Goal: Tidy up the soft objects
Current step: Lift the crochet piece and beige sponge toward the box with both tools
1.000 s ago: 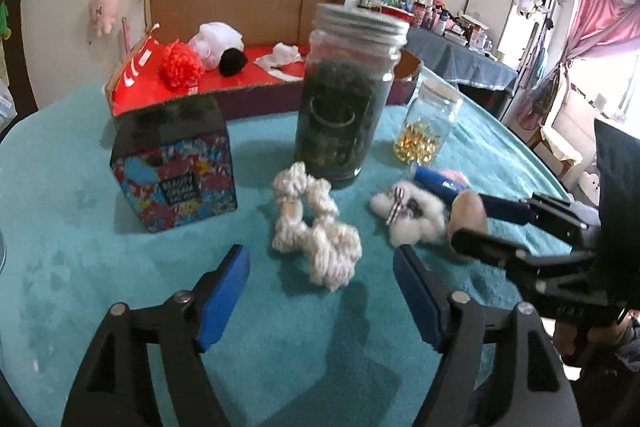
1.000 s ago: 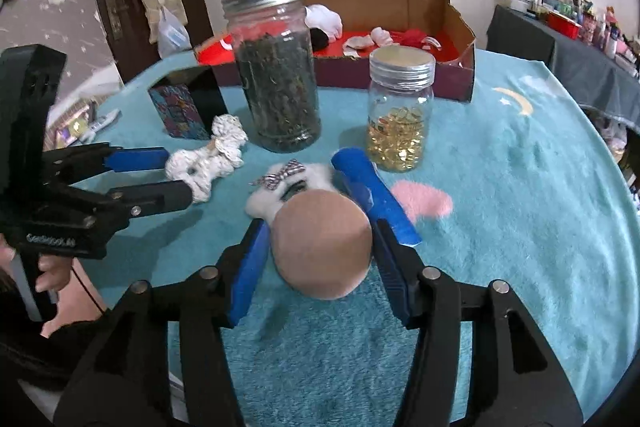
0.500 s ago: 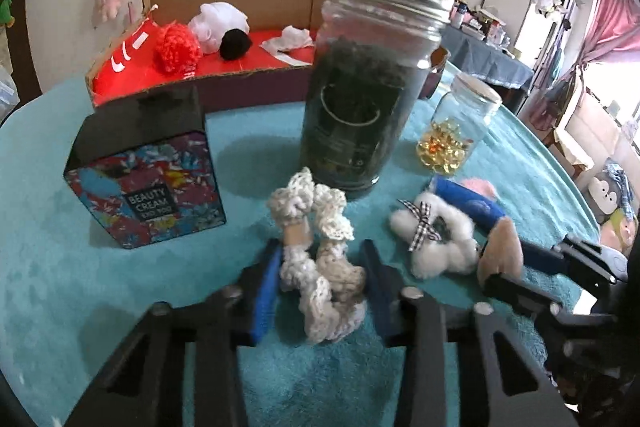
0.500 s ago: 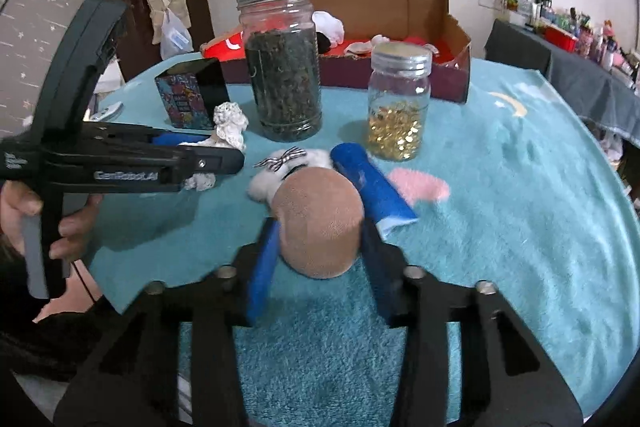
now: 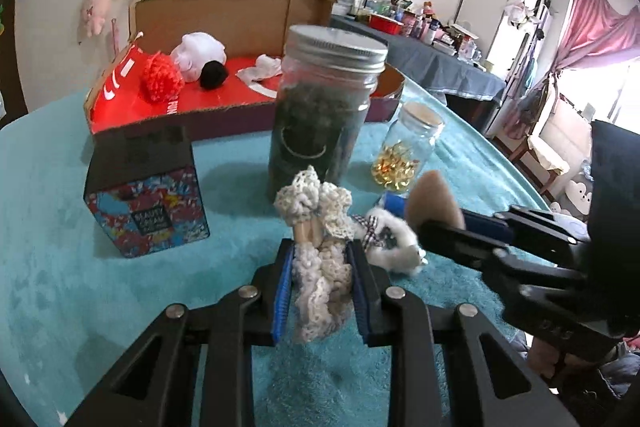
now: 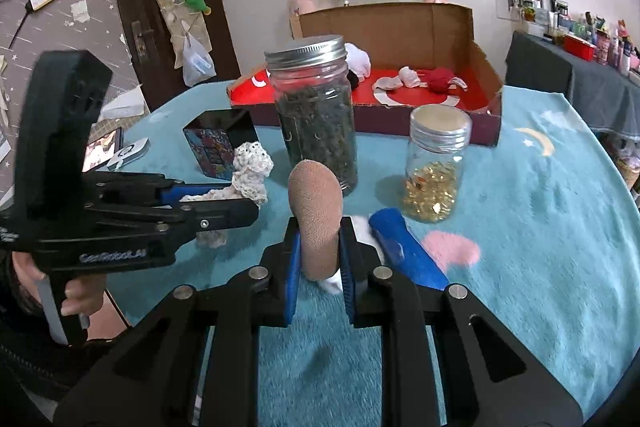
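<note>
My left gripper (image 5: 320, 287) is shut on a cream crocheted scrunchie (image 5: 316, 227) and holds it above the teal cloth; it also shows in the right wrist view (image 6: 250, 173). My right gripper (image 6: 318, 267) is shut on a tan soft pad (image 6: 318, 211), lifted and standing on edge. A white fluffy scrunchie with a checked bow (image 5: 388, 239) hangs at the pad. The cardboard box with a red floor (image 5: 200, 95) at the back holds a red pompom (image 5: 160, 77), a white soft toy (image 5: 200, 53) and a black ball (image 5: 212, 75).
A tall jar of dark leaves (image 5: 324, 111) and a small jar of gold beads (image 5: 404, 151) stand between the grippers and the box. A patterned beauty cream box (image 5: 146, 195) stands at the left. A blue object (image 6: 404, 251) lies right of my right gripper.
Both grippers have shut tighter on their soft objects and lifted them off the cloth. The tan pad is squeezed narrow and now stands upright.
</note>
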Motion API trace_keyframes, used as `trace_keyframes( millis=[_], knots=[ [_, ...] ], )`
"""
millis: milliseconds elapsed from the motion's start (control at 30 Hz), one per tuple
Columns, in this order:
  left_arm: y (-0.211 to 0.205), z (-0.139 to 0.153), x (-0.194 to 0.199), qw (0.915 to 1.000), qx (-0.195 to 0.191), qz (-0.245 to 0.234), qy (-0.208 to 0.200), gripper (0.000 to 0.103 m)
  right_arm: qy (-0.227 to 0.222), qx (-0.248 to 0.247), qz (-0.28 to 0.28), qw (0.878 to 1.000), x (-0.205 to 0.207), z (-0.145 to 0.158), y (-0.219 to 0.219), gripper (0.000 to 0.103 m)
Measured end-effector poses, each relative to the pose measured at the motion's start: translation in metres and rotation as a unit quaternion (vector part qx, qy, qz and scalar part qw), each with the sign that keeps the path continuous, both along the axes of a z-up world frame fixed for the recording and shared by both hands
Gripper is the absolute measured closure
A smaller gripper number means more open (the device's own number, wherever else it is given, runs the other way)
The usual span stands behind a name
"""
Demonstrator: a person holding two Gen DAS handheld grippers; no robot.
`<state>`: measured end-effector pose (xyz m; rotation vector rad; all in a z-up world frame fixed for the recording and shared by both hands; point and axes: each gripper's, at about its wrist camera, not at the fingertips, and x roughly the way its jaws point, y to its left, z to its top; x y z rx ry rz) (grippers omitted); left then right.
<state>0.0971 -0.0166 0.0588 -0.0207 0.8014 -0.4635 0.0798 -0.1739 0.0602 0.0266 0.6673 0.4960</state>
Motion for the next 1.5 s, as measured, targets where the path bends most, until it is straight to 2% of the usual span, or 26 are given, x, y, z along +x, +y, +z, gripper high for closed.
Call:
trace_keyframes(
  millis=[633, 967, 1233, 1500],
  knots=[
    [0.006, 0.002, 0.001, 1.0, -0.003, 0.004, -0.002, 0.075, 0.02, -0.004, -0.01, 1.0, 0.009, -0.004, -0.009, 0.086],
    [0.063, 0.002, -0.005, 0.9982, 0.022, 0.056, -0.003, 0.075, 0.041, 0.0, -0.048, 0.998, 0.015, -0.004, -0.047, 0.086],
    [0.101, -0.007, -0.012, 0.9947, 0.046, 0.09, 0.016, 0.075, 0.057, -0.009, -0.07, 0.996, 0.026, -0.008, -0.067, 0.086],
    [0.138, -0.011, 0.015, 0.99, 0.065, 0.122, 0.023, 0.075, 0.083, -0.015, -0.069, 0.994, 0.054, -0.01, -0.089, 0.086]
  ],
)
